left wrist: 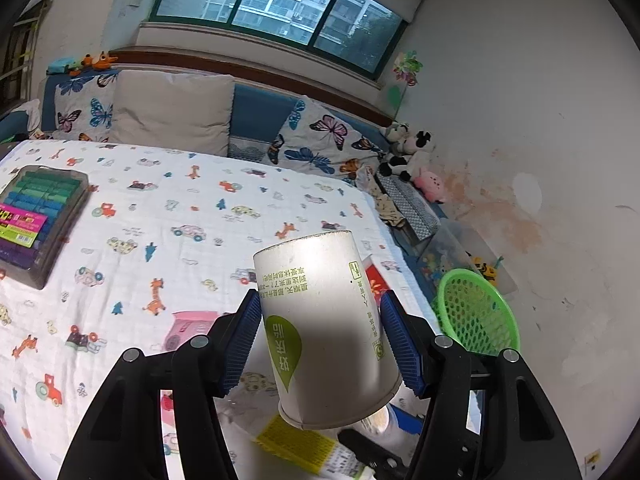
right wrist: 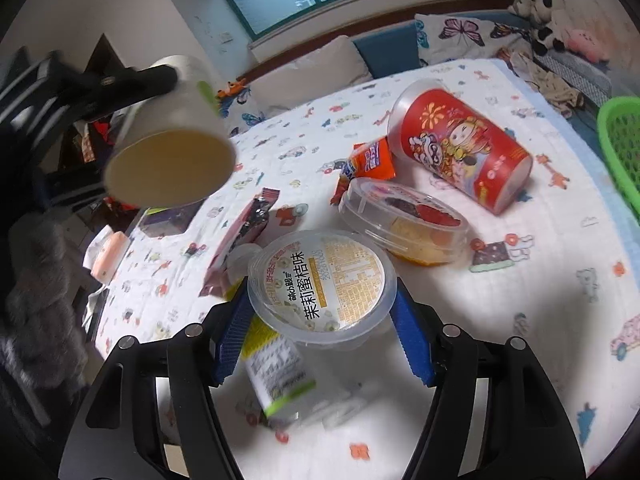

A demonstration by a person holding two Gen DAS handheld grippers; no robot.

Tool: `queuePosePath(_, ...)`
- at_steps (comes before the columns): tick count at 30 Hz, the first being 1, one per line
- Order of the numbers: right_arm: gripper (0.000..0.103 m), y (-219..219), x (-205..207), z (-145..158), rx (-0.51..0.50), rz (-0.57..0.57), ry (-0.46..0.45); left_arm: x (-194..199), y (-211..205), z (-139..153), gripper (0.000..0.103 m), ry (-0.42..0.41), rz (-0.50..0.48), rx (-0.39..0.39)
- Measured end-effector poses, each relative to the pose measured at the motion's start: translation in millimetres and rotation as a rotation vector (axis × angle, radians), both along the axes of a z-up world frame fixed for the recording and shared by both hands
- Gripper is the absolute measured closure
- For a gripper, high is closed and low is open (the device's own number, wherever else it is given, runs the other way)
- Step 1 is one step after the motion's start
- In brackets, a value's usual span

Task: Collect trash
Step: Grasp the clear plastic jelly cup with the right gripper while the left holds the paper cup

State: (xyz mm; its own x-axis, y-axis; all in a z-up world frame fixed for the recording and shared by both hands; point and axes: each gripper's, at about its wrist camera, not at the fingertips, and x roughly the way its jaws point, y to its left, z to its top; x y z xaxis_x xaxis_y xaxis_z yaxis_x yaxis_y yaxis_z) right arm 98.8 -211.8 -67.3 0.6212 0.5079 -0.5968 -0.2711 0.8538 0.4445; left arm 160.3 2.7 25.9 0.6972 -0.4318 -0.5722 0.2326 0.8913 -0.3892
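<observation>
My left gripper (left wrist: 318, 334) is shut on a white paper cup (left wrist: 324, 332) with green print, held above the bed; the cup also shows in the right wrist view (right wrist: 172, 148), upper left. My right gripper (right wrist: 320, 312) is shut on a clear plastic jelly cup (right wrist: 320, 284) with a printed lid, held just above the sheet. A green mesh basket (left wrist: 476, 312) stands at the bed's right edge, also seen in the right wrist view (right wrist: 622, 140).
On the patterned sheet (right wrist: 520, 280) lie a red snack canister (right wrist: 460, 140), a clear lidded tub (right wrist: 404, 220), an orange wrapper (right wrist: 368, 160), a dark wrapper (right wrist: 244, 232) and a yellow-green carton (right wrist: 276, 372). A marker box (left wrist: 40, 216) sits left. Pillows and plush toys (left wrist: 404, 152) lie beyond.
</observation>
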Motion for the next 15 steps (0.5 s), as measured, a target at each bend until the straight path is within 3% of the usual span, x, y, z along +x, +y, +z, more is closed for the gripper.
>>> queuePosePath(3,0.042,-9,-12,8,0.025,0.019,-0.014,2,-10,2,0.044,0.003,-0.022,-0.004)
queuePosePath(15,0.042,-58,-48,23,0.007,-0.046,-0.068,12,-70,7,0.044,0.004,-0.131,0.005)
